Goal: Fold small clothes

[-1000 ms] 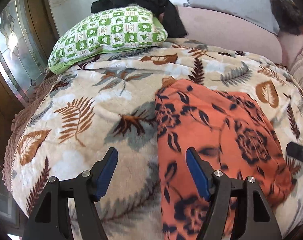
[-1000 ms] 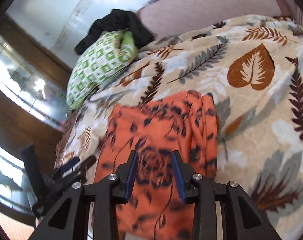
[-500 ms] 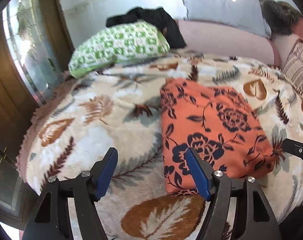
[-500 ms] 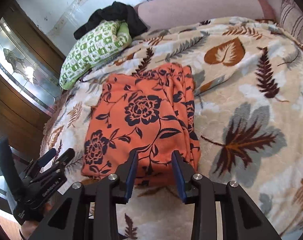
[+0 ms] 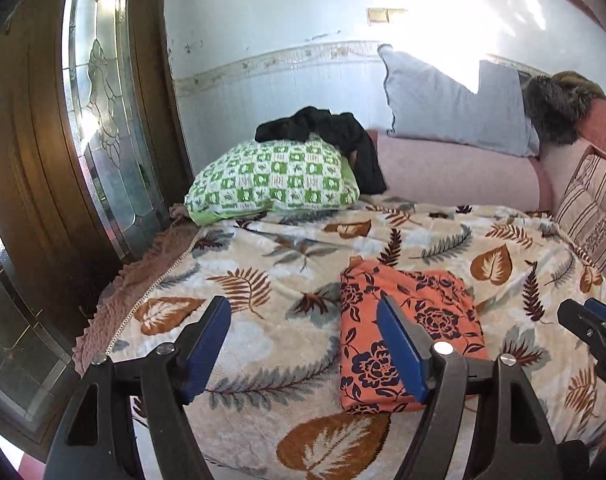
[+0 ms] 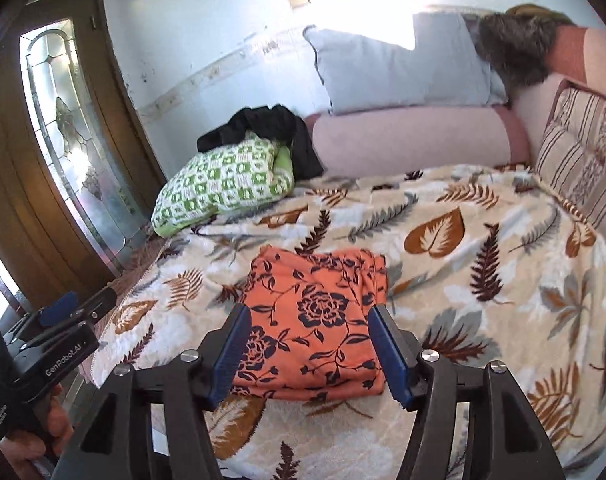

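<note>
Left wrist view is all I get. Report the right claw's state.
Observer: The right claw is opening, with nothing gripped between its blue pads. The folded orange floral cloth lies beyond them on the leaf-print blanket.
Operator: Describe the cloth's right edge.
Observer: Several stacked layers show along it, bunched near the far corner.
Operator: Say who holds the left claw.
Observer: A bare hand grips the left claw from below. Its jaws are opening, empty.

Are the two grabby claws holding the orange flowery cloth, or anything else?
Nothing is held. The left gripper and right gripper are both opening with nothing between their pads; the folded orange cloth lies by itself on the leaf blanket.
</note>
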`<state>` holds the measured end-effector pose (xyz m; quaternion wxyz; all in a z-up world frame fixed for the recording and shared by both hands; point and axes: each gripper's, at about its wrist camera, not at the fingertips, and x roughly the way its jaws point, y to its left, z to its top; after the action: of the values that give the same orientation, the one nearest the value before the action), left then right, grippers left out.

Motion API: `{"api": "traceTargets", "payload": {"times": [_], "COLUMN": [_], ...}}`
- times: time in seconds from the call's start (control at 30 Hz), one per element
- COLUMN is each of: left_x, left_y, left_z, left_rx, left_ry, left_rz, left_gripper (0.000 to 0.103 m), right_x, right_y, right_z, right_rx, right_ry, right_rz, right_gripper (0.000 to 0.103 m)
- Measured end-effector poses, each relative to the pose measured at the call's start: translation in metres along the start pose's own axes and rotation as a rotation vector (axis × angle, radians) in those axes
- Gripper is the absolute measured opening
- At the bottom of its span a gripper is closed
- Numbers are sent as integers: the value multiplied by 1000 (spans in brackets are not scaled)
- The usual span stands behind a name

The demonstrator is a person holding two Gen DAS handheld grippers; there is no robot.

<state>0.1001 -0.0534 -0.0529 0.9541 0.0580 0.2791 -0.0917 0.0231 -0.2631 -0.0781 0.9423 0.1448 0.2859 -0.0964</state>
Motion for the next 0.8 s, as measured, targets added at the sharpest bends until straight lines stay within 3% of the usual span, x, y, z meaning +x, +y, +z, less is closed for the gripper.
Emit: {"api": "traceTargets", "payload": {"times": [0.03,0.17,0.8], "left_x": [-7,-32,-73], "left_y": [2,7,43], "left_z": [2,9,31], "left_rx": [-3,4,-88], "left_ry": [-17,-96,-120], "left_rz": [9,50,40], "left_gripper": [85,86,86], "right_x": [-6,-16,-58], "right_y": [3,9,48], "right_z": [1,2,9], "right_rx": [-8,-16,-73], "right_ry": [-11,-24,-74], "right_rz": [-13,-42,-18], "right_gripper": [65,66,67]}}
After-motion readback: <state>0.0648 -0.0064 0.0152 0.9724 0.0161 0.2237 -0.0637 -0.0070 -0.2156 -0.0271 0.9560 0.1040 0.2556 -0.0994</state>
